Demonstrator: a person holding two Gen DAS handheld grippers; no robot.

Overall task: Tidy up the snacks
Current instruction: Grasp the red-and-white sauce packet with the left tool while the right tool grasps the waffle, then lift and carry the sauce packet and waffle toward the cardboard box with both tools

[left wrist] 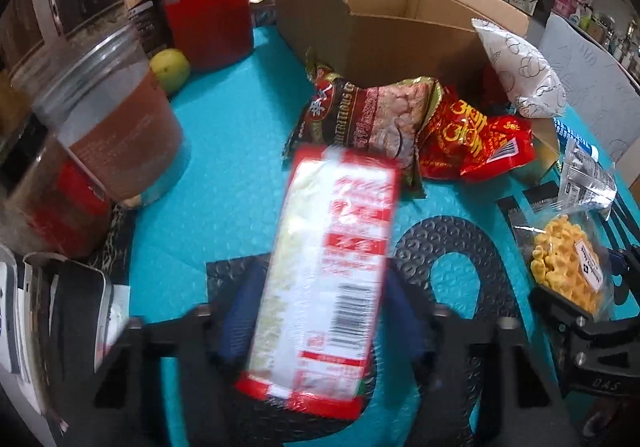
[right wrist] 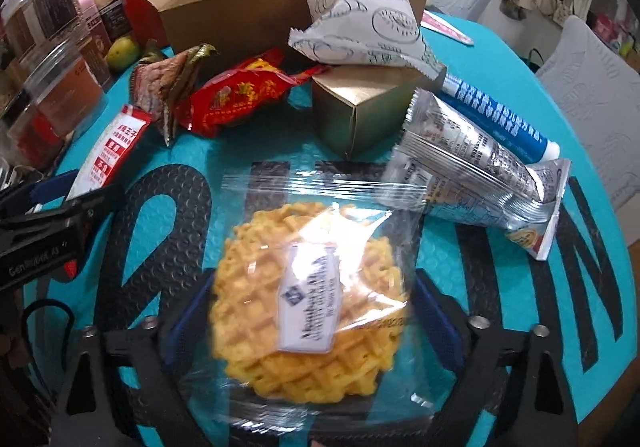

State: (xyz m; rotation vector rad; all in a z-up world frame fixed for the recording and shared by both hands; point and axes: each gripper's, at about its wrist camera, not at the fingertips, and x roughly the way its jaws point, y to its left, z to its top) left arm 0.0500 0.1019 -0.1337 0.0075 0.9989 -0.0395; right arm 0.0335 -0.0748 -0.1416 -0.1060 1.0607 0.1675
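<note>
Teal mat [right wrist: 500, 59], yellow waffle [right wrist: 304, 295], red-and-white packet [left wrist: 328, 271]

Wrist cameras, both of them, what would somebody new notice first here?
Probably the two packets up close: a red and white packet between the left claw's blue pads, and a bagged yellow waffle between those of the right claw, both over the turquoise mat. Behind them an open cardboard box stands with loose snack bags piled at its foot.
</note>
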